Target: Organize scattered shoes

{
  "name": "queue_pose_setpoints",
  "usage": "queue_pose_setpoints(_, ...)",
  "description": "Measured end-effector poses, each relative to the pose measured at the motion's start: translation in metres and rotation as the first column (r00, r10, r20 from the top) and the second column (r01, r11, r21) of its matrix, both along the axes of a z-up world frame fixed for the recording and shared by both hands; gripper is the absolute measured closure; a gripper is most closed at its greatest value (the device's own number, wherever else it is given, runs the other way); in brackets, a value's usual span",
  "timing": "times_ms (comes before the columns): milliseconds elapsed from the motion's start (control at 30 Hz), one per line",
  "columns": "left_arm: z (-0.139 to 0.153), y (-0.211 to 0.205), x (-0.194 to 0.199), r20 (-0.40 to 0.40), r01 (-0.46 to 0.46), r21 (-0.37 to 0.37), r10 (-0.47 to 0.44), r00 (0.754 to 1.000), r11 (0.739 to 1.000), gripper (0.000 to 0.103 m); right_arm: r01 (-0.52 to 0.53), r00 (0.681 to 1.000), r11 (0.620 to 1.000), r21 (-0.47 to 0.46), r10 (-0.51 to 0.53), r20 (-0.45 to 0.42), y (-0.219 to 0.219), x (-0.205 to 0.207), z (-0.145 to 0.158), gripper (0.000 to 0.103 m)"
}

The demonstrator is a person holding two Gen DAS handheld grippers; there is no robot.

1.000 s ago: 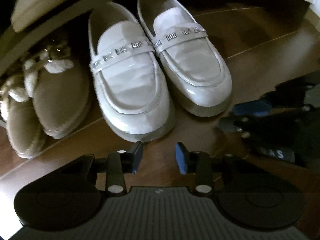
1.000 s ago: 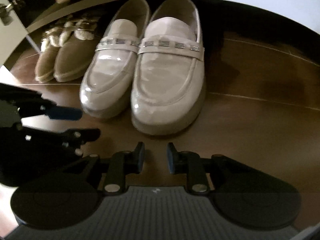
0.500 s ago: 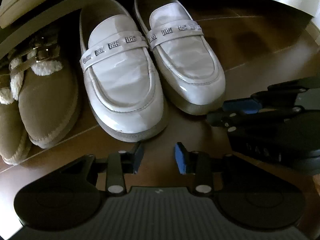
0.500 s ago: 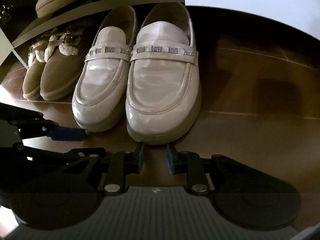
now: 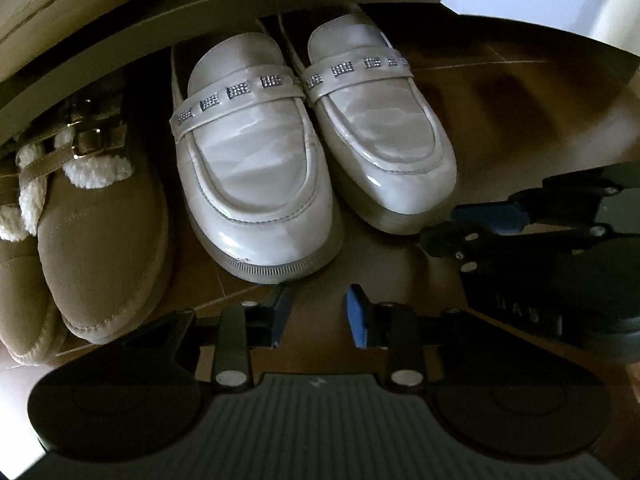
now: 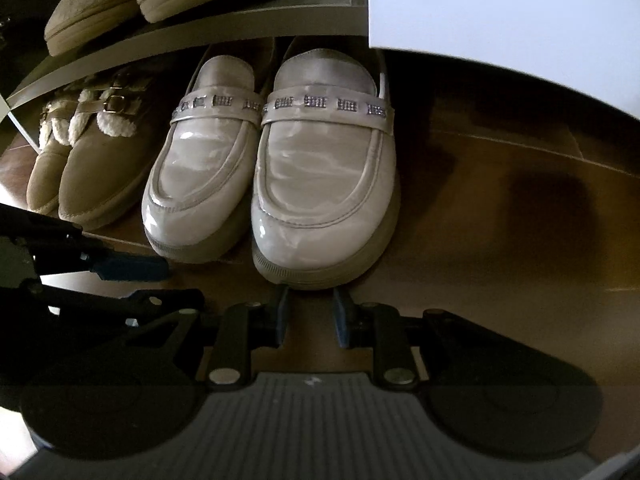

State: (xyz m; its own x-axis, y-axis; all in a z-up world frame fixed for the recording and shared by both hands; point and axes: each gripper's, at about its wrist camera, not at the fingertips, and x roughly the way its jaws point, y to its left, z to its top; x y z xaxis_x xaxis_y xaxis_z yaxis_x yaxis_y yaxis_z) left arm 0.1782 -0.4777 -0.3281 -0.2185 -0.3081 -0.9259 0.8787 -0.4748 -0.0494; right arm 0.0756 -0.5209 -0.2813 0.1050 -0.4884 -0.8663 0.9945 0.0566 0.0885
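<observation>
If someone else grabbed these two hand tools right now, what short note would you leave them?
Left gripper: jaws apart, holding nothing, just short of the left loafer's toe.
Right gripper: narrow gap, holding nothing, right at the right loafer's toe.
Shoes: the left loafer and right loafer sit side by side on the floor, heels under the shelf, next to the tan fleece-lined pair.
Done: both pairs are lined up.
Left: perhaps nudge the loafers further in.
</observation>
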Motion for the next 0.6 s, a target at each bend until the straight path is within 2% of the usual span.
queue_pose_setpoints(233, 0.011, 0.009, -0.001, 0.044, -0.069, -0.027, 0.070, 0.997, 0.997, 0.064, -0.013, 1.000, 1.000, -0.020, 0.013, 0.011, 0.006, -0.005, 0.008, 0.082)
queue_pose_setpoints(333, 0.024, 0.017, -0.004, 0.063, -0.137, -0.028, 0.139, 0.988, 0.990, 0.062, -0.022, 0.999, 0.999, -0.023, 0.022, 0.025, 0.014, -0.010, 0.019, 0.076)
queue_pose_setpoints(400, 0.035, 0.022, -0.006, 0.070, -0.191, -0.033, 0.193, 0.979, 0.981, 0.061, -0.034, 0.999, 0.999, -0.029, 0.035, 0.038, 0.020, -0.015, 0.030, 0.067)
queue_pose_setpoints(533, 0.062, 0.025, -0.009, 0.074, -0.276, -0.059, 0.280, 0.957, 0.959, 0.058, -0.057, 0.997, 0.996, -0.065, 0.060, 0.045, 0.027, -0.024, 0.054, 0.065)
queue_pose_setpoints(600, 0.074, 0.028, -0.010, 0.087, -0.299, -0.081, 0.306, 0.948, 0.951, 0.057, -0.070, 0.995, 0.993, -0.099, 0.076, 0.059, 0.031, -0.033, 0.078, 0.064)
